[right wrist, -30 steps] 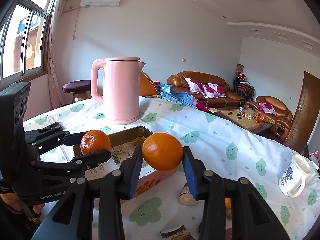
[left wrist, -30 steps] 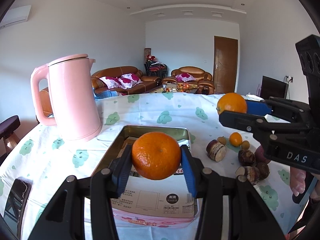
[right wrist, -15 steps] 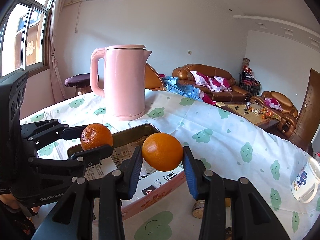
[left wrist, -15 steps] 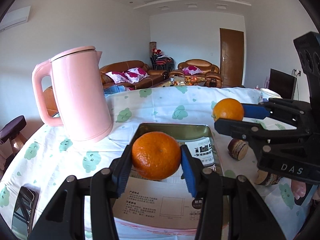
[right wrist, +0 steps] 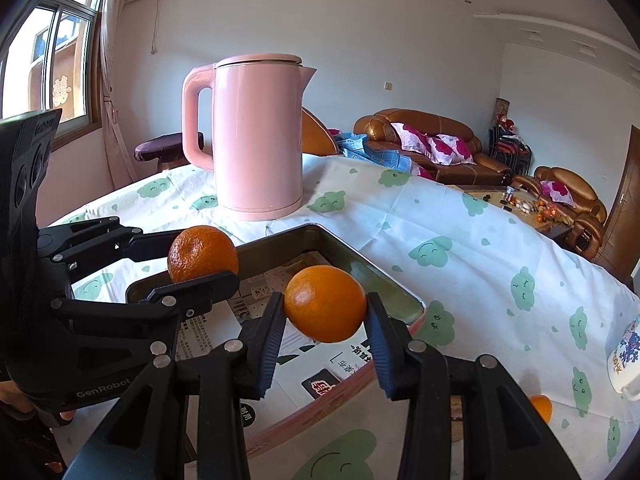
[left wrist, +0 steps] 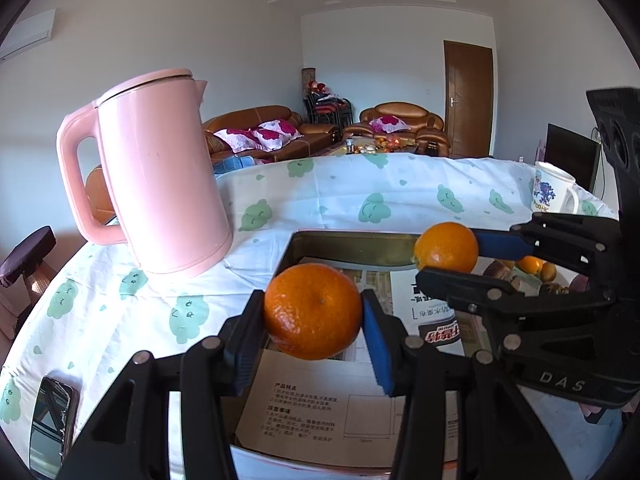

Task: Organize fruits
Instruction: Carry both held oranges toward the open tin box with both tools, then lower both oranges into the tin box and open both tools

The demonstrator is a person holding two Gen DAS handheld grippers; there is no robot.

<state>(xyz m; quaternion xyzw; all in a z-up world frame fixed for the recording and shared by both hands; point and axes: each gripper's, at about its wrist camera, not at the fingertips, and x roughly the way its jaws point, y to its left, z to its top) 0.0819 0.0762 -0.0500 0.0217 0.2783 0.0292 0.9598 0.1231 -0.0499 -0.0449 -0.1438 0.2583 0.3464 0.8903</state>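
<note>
Left wrist view: your left tool (left wrist: 313, 314) pinches a mandarin (left wrist: 313, 311) between its blue pads, and the fruit hangs above the near part of the metal tray (left wrist: 352, 245). The tray stands on the bench (left wrist: 120, 312), and printed papers (left wrist: 320, 408) lie inside it. To the right, your right tool (left wrist: 448, 254) pinches an orange (left wrist: 447, 247), above the far right corner of the tray. The pink kettle (left wrist: 160, 172) stands left of the tray, near it. A mug (left wrist: 552, 192) stands far at the right.

In the right wrist view, the orange (right wrist: 325, 303) sits between the pads of the right tool (right wrist: 325, 312), above the tray (right wrist: 360, 264). The mandarin (right wrist: 202, 254) in the left tool (right wrist: 200, 264) is just to its left.
</note>
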